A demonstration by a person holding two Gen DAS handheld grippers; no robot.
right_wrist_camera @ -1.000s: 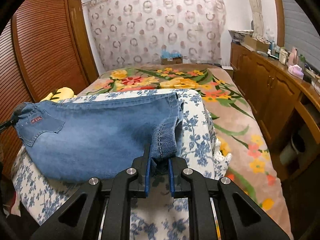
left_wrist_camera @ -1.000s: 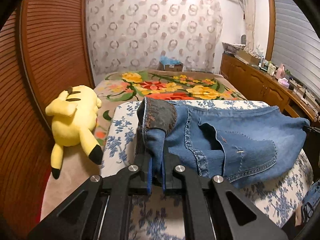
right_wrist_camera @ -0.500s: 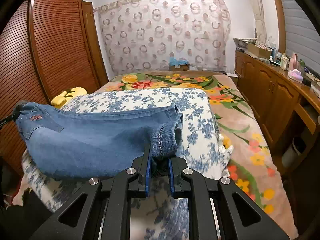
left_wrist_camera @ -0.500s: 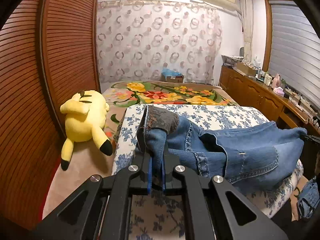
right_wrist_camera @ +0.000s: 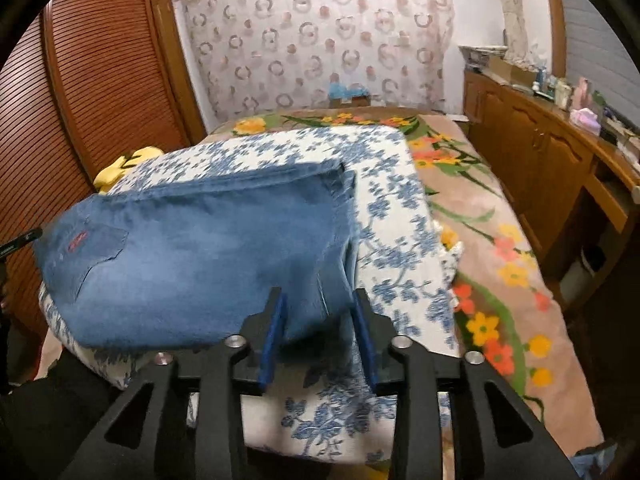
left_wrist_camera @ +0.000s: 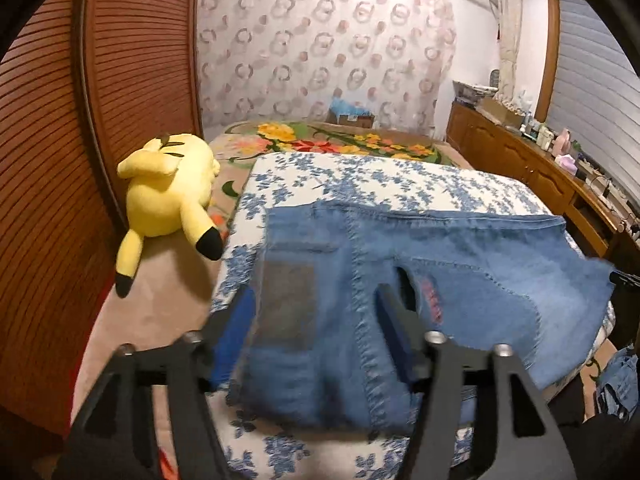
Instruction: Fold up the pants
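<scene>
Blue denim pants [left_wrist_camera: 420, 264] lie folded flat across a white cushion with blue flowers [left_wrist_camera: 360, 176]. In the left wrist view my left gripper [left_wrist_camera: 316, 320] is open, its jaws spread wide on either side of the waistband end with the dark label patch. In the right wrist view the pants [right_wrist_camera: 192, 248] spread to the left, back pocket at far left. My right gripper [right_wrist_camera: 318, 320] is open, jaws apart around the near right corner of the fold. The cloth rests between the jaws, not pinched.
A yellow plush toy [left_wrist_camera: 168, 196] lies on the floor left of the cushion, beside slatted wooden doors [left_wrist_camera: 52, 160]. A floral rug [right_wrist_camera: 500, 248] covers the floor on the right. Wooden cabinets [right_wrist_camera: 552, 160] with clutter line the right wall. More denim [left_wrist_camera: 616, 380] lies at lower right.
Both grippers have opened and let go of the pants. The pants, held up by both ends before, now lie flat on the cushion.
</scene>
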